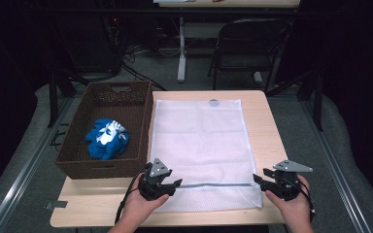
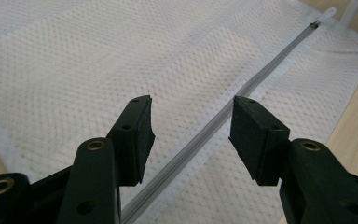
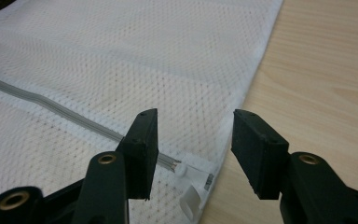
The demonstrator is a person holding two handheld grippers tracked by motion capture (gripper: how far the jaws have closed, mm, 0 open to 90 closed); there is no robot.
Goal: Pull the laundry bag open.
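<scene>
A white mesh laundry bag point(image 1: 199, 136) lies flat on the wooden table point(image 1: 264, 111). A grey zipper point(image 1: 213, 185) runs across the bag near its front edge. My left gripper point(image 1: 172, 187) hovers over the zipper's left end, open, and the zipper point(image 2: 242, 95) passes under the gap between its jaws point(image 2: 191, 121). My right gripper point(image 1: 260, 180) is at the bag's front right corner, open with nothing between its fingers point(image 3: 193, 135). The white zipper pull point(image 3: 191, 198) lies just below its left jaw, at the end of the zipper point(image 3: 51, 105).
A brown wicker basket point(image 1: 104, 167) stands on the table's left side, touching the bag's left edge, with a blue and white cloth point(image 1: 107, 138) bundled inside. A folding chair point(image 1: 250, 43) and a table leg stand beyond the far edge. Bare wood runs along the bag's right side.
</scene>
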